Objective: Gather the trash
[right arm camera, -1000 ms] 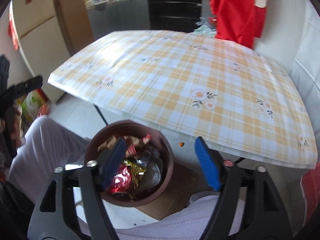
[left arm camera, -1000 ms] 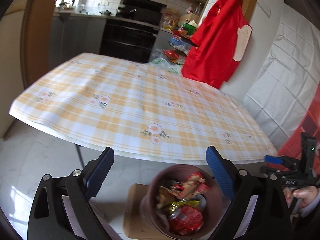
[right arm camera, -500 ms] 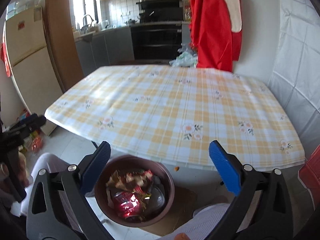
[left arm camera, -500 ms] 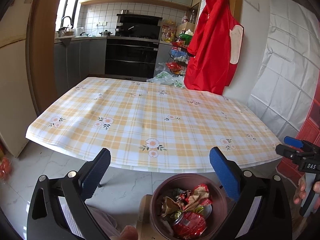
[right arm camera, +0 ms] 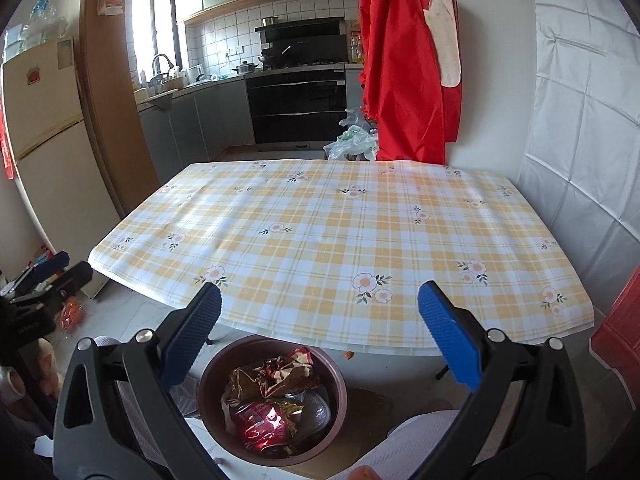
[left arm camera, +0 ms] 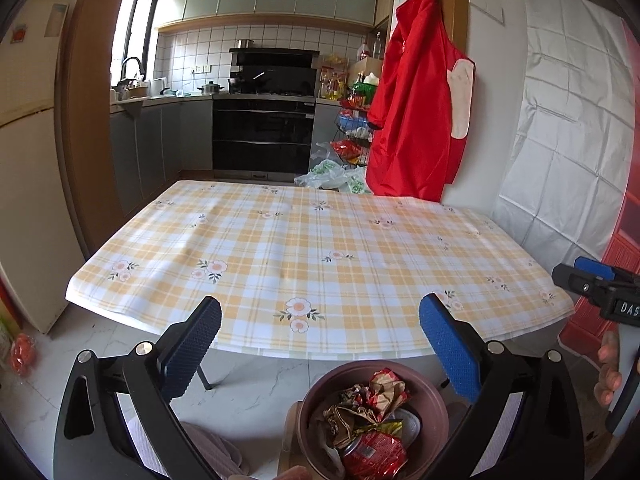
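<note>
A brown round bin (left arm camera: 316, 396) stands on the floor below the table's near edge; it also shows in the right wrist view (right arm camera: 208, 392). It holds crumpled wrappers (left arm camera: 384, 390) and a crushed red can (left arm camera: 372, 458), seen in the right wrist view as wrappers (right arm camera: 276, 372) and can (right arm camera: 262, 424). My left gripper (left arm camera: 320, 344) is open and empty above the bin. My right gripper (right arm camera: 318, 340) is open and empty above the bin. The right gripper shows at the left wrist view's right edge (left arm camera: 592, 284). The left gripper shows at the right wrist view's left edge (right arm camera: 52, 276).
A table with a yellow plaid flowered cloth (left arm camera: 320, 248) lies ahead, also in the right wrist view (right arm camera: 340, 232). A red apron (left arm camera: 416, 120) hangs at the back right. A fridge (right arm camera: 44, 140) stands left. Kitchen cabinets and oven (left arm camera: 260, 136) are behind. Cardboard (right arm camera: 360, 420) lies under the bin.
Both grippers have risen and tilted up, so the table and kitchen fill more of each view and the bin sits lower. Both stay open.
</note>
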`<state>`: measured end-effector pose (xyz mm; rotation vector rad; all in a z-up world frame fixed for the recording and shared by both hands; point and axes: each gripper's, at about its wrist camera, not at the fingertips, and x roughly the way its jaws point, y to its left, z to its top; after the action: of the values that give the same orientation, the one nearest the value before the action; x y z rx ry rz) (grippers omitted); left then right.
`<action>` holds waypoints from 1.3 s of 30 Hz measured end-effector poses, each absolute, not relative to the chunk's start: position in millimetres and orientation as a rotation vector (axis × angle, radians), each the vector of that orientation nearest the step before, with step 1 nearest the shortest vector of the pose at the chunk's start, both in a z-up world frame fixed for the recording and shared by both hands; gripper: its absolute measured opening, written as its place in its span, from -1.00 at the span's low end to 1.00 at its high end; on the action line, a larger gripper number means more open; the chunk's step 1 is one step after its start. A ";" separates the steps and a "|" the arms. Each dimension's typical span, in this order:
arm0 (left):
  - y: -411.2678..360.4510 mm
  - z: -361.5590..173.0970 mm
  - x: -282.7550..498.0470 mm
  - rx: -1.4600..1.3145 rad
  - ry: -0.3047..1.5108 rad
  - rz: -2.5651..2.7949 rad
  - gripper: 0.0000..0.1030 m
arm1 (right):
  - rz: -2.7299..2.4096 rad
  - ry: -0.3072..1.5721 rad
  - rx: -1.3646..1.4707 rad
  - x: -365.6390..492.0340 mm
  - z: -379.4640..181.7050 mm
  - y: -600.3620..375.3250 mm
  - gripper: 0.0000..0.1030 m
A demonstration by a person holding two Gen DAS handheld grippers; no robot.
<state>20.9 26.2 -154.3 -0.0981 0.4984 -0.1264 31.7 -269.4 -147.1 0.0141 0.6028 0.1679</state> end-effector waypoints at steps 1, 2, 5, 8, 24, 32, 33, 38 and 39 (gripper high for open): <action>26.7 -152.7 21.4 -0.095 0.495 -0.126 0.88 | 0.165 0.601 0.013 31.9 -146.4 -269.6 0.89; 26.8 -150.6 21.9 -0.089 0.491 -0.126 0.88 | 0.163 0.598 0.013 31.3 -145.9 -269.3 0.89; 27.3 -143.5 21.5 -0.080 0.474 -0.127 0.88 | 0.157 0.580 0.011 28.4 -141.1 -270.0 0.89; 27.8 -136.7 22.0 -0.076 0.462 -0.127 0.88 | 0.147 0.561 0.009 25.3 -135.8 -271.1 0.89; 23.6 -115.4 16.1 -0.037 0.420 -0.124 0.89 | 0.114 0.510 0.010 16.5 -121.6 -276.3 0.89; 21.4 -110.1 16.5 -0.021 0.409 -0.129 0.89 | 0.106 0.498 0.011 15.1 -117.4 -277.1 0.89; 21.2 -109.6 16.3 -0.020 0.407 -0.128 0.89 | 0.104 0.496 0.012 15.0 -116.7 -277.5 0.89; 20.5 -106.9 16.5 -0.013 0.401 -0.125 0.89 | 0.097 0.487 0.018 13.6 -113.8 -278.3 0.89; 20.3 -106.7 16.9 -0.012 0.401 -0.123 0.89 | 0.096 0.485 0.019 13.4 -113.5 -278.2 0.89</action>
<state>16.9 20.3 -106.7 -0.0121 0.4013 -0.1235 13.4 -278.2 -113.5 0.0185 0.4855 0.0965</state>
